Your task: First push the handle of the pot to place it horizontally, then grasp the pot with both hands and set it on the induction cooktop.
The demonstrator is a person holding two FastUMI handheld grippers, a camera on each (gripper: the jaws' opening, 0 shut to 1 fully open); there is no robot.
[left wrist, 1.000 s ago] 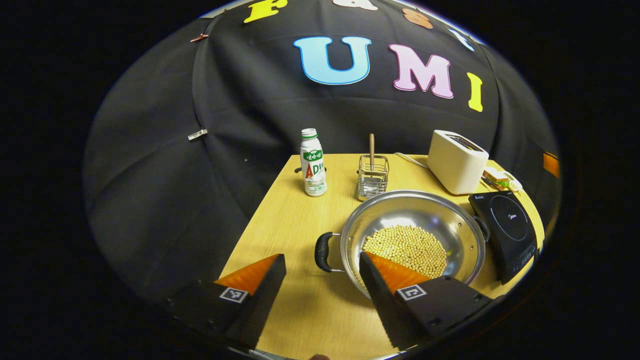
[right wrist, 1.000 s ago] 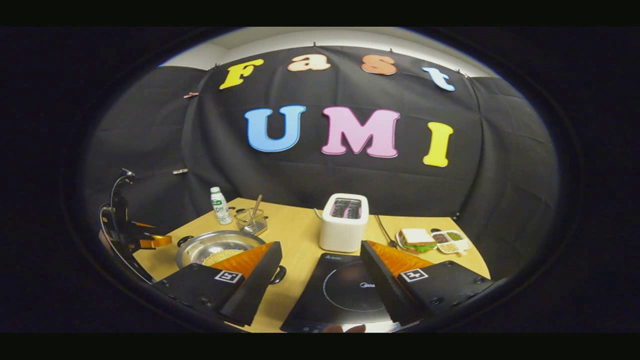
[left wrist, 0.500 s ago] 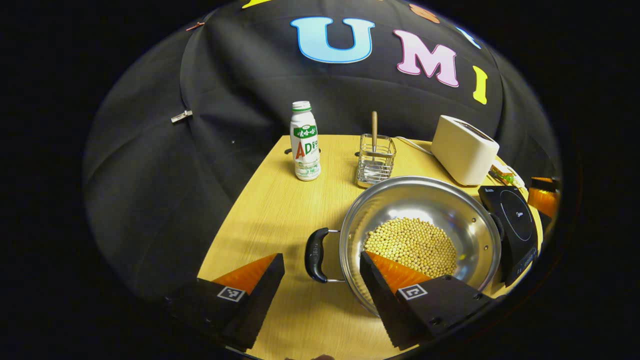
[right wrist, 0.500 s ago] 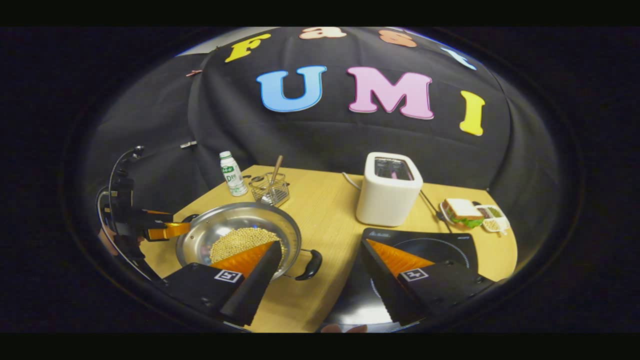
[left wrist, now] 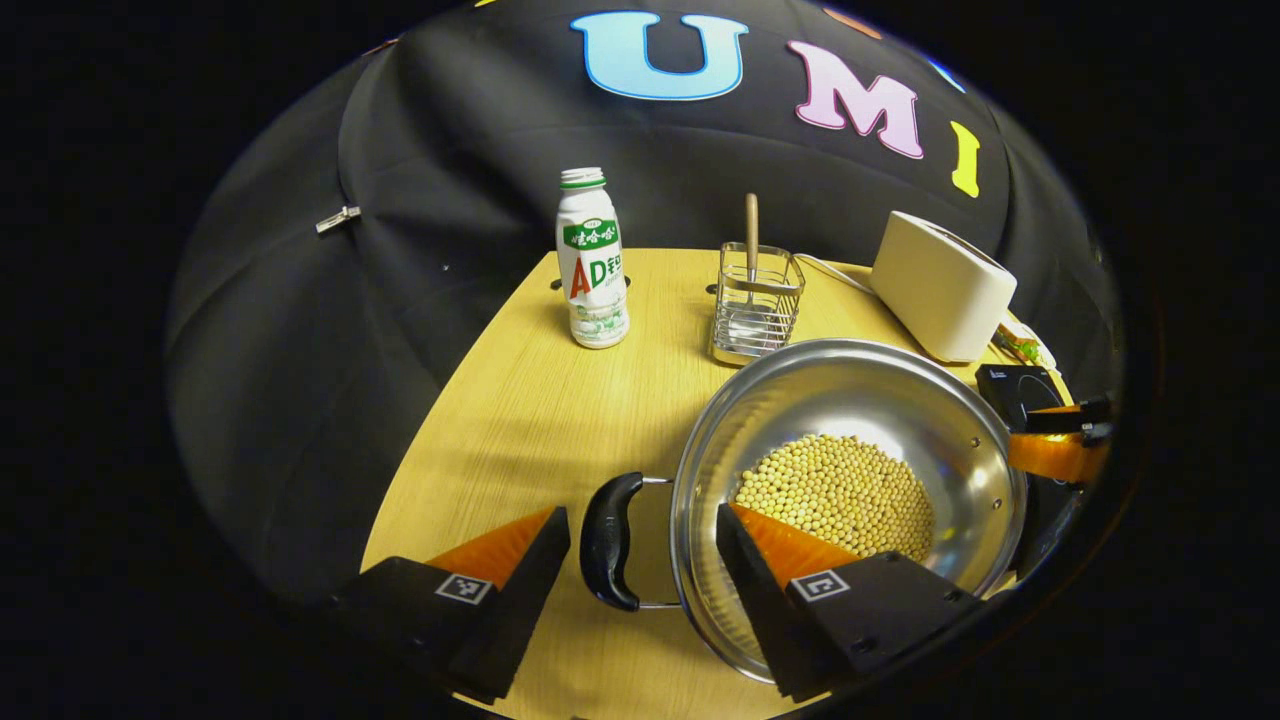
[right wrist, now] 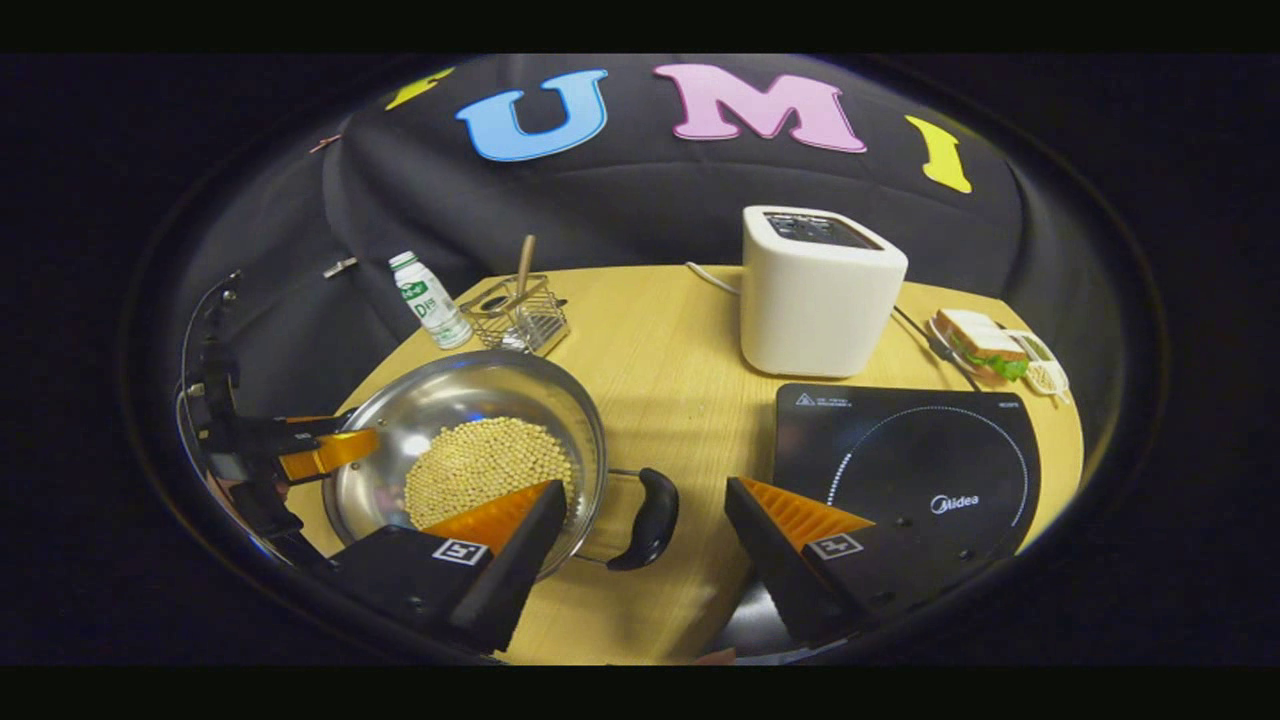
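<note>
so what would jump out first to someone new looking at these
The steel pot heaped with pale beans on the wooden table; open left tongs straddle its near handle. Beside it lies the black induction cooktop, a white toaster behind.

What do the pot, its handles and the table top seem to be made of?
Pot: polished metal, probably stainless steel, going by its mirror-like reflections. Handles: glossy black, likely plastic, fixed on thin metal rods. Table: pale wood-grain surface with a matte finish; whether it is solid wood or laminate is unclear.
</note>
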